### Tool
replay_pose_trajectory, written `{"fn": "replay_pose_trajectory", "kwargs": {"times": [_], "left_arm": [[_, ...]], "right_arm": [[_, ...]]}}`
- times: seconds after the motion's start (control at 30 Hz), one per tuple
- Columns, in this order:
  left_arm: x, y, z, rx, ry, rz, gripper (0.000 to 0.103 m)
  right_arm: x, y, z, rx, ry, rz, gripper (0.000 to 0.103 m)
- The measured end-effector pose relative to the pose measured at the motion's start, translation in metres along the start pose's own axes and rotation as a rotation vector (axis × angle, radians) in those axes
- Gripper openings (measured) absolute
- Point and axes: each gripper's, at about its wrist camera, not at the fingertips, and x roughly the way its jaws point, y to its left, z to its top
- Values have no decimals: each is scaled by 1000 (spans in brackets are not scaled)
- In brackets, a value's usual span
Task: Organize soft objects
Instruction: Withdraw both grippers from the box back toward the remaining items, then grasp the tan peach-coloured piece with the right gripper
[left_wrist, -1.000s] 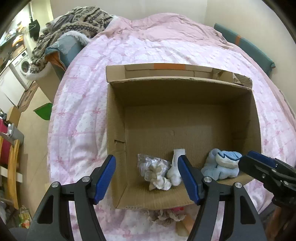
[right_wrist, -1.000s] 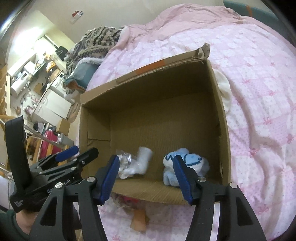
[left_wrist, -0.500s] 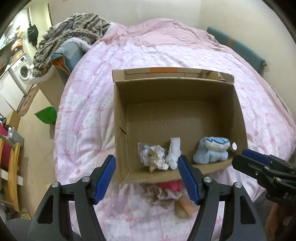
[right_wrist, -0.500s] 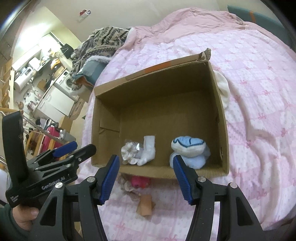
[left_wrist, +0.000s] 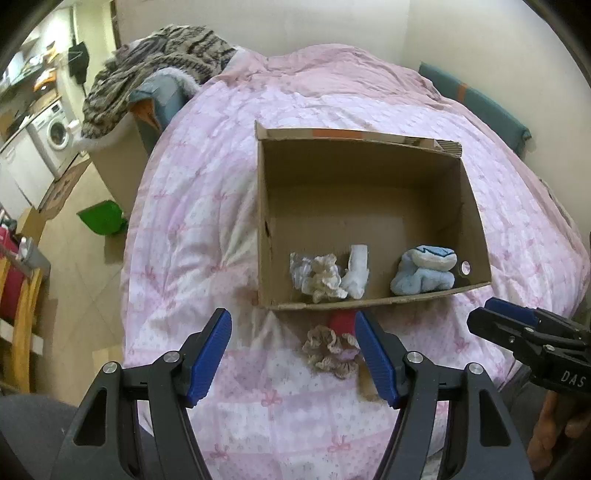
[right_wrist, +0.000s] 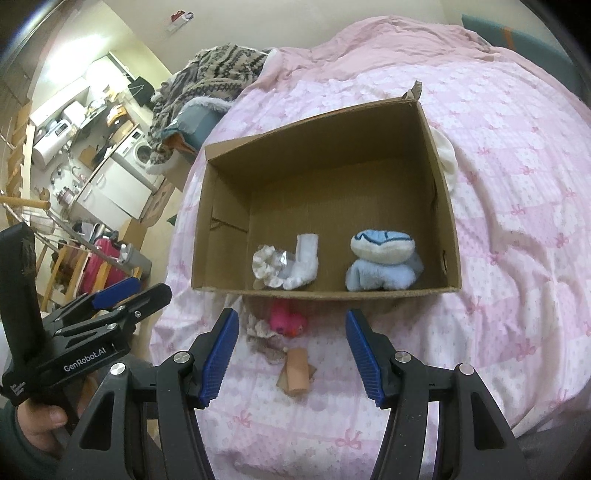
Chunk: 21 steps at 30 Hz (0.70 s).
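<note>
Between the box's (left_wrist: 373, 304) near wall and the bed's (left_wrist: 192, 229) near edge lie the loose things: a pink toy (right_wrist: 286, 321), a frilly scrunchie (left_wrist: 330, 349) and a tan roll (right_wrist: 295, 373). Both tools, left (left_wrist: 293, 352) and right (right_wrist: 291, 352), hang open and empty above them. The left looks nearer the scrunchie; the roll lies under the right, its long axis pointing roughly toward the box.
</note>
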Motion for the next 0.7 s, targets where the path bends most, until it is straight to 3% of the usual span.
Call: {"fn": "replay_pose_trajectory", "kwargs": {"times": [0.23, 0.5, 0.7], "left_arm": [[15, 7, -28, -26, 24, 20, 66], [19, 23, -25, -114, 4, 46, 71], [30, 31, -29, -156, 60, 41, 72]], "right_arm": [[7, -10, -19, 13, 12, -7, 63], [16, -15, -21, 33, 22, -22, 63], [39, -22, -24, 72, 107, -49, 63]]}}
